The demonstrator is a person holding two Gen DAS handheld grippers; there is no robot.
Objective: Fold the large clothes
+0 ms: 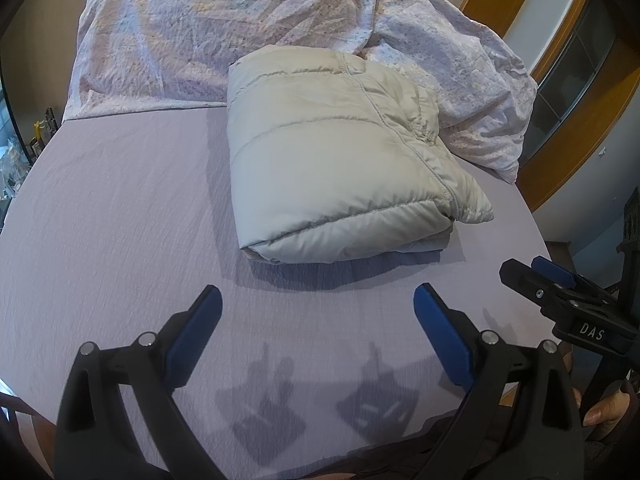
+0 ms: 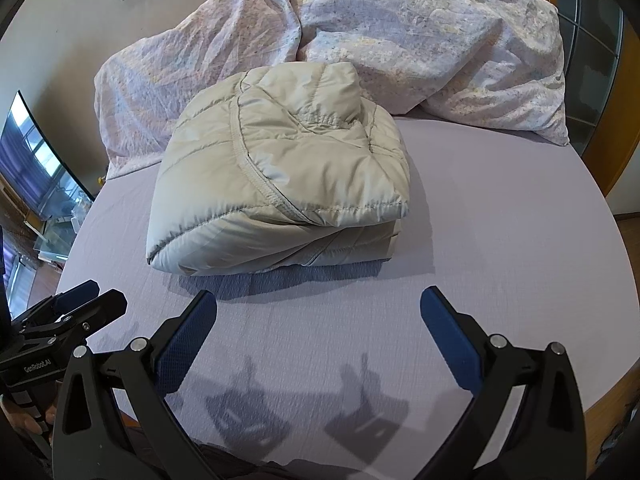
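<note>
Puffer jacket (image 1: 336, 152) lay folded into a thick rectangular bundle on the bed (image 1: 120, 220), resting on the lilac sheet toward the head end, its far edge touching the crumpled floral duvet (image 1: 224, 28). Nothing held it.

Left tool (image 1: 318, 320) hung low over the bare sheet near the foot edge, released, blue pads spread wide, nothing between them. Right tool (image 2: 318, 326) likewise released and empty, also short of the bundle and clear of it. Each tool showed at the edge of the other's view, side by side. Their shadows fell on the sheet just ahead of them, so both sat close above the bed without touching cloth.

Judgement: folding looked finished or nearly so. Both tools parked apart from the jacket suggested the bundle had been let go to sit by its own weight; padded fill seemed to keep it plump, not flat.

Orientation: long axis ran roughly from foot of bed toward the duvet, slightly skewed in the left view. Rounded fold faced the tools; layered edges visible at the near right corner. An elasticated cuff or hem (image 2: 320, 120) sat on top at the far end, with a stitched seam curving across the upper face.

Risk, as a guess: the top flap at the right corner could spring open if unpressed.
</note>
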